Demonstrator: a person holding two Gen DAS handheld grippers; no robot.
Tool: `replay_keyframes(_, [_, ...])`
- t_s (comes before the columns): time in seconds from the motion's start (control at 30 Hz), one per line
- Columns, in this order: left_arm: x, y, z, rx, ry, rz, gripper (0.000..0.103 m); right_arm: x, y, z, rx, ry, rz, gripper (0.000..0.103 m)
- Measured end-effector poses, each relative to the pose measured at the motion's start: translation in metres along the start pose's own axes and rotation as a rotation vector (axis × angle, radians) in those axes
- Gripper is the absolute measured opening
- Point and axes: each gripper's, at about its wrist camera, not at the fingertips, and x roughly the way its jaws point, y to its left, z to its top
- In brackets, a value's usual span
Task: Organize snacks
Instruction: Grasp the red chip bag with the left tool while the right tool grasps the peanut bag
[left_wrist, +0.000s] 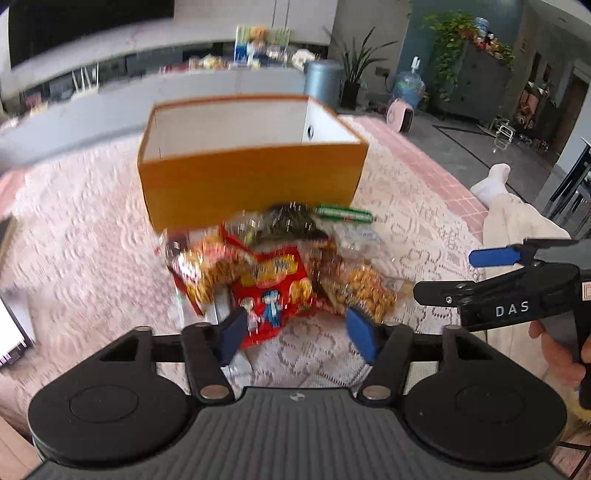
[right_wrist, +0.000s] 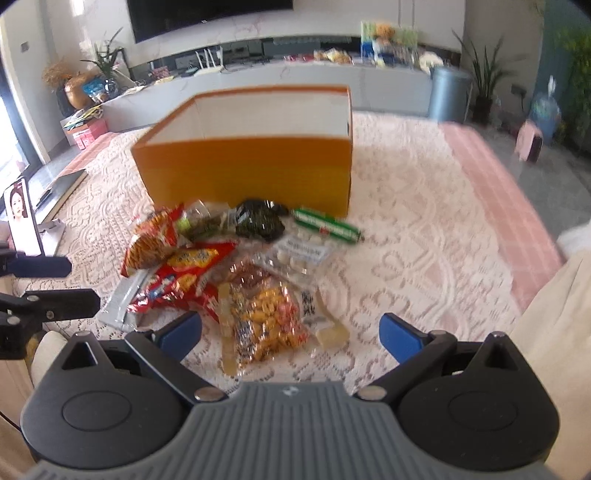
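Observation:
An open orange box with a white inside stands on a lace cloth. A pile of snack packets lies in front of it: a red biscuit bag, a clear bag of yellow snacks, a dark packet and a green stick pack. My left gripper is open just above the red bag's near end. My right gripper is open over the yellow snack bag; it also shows in the left wrist view.
The lace cloth lies over a pink checked mat. A phone stands at the left. A cream cushion is at the right. A long grey cabinet and a blue bin stand behind.

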Motion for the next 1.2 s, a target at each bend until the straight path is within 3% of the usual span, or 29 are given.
replay_keyframes(0.1, [0.015, 0.011, -0.005, -0.043, 0.039, -0.012, 0.056, 0.013, -0.005, -0.005, 0.031, 0.011, 0.033, 0.087])
replay_keyframes(0.2, [0.023, 0.015, -0.009, -0.034, 0.05, -0.021, 0.054, 0.023, -0.006, -0.008, 0.032, 0.011, 0.037, 0.083])
replay_keyframes(0.3, [0.029, 0.013, -0.011, -0.003, 0.042, -0.001, 0.065, 0.035, -0.001, -0.009, 0.006, 0.012, 0.034, 0.088])
replay_keyframes(0.4, [0.034, 0.004, -0.012, 0.098, 0.009, 0.027, 0.069, 0.045, 0.008, -0.011, -0.049, 0.014, 0.053, 0.095])
replay_keyframes(0.53, [0.046, -0.01, -0.015, 0.254, -0.006, 0.078, 0.071, 0.061, 0.022, -0.016, -0.17, 0.025, 0.042, 0.095])
replay_keyframes(0.73, [0.076, -0.02, -0.023, 0.411, 0.03, 0.164, 0.071, 0.079, 0.024, -0.018, -0.232, 0.041, 0.013, 0.097])
replay_keyframes(1.2, [0.112, -0.023, -0.024, 0.483, 0.038, 0.258, 0.07, 0.116, 0.023, -0.017, -0.218, 0.079, 0.031, 0.099])
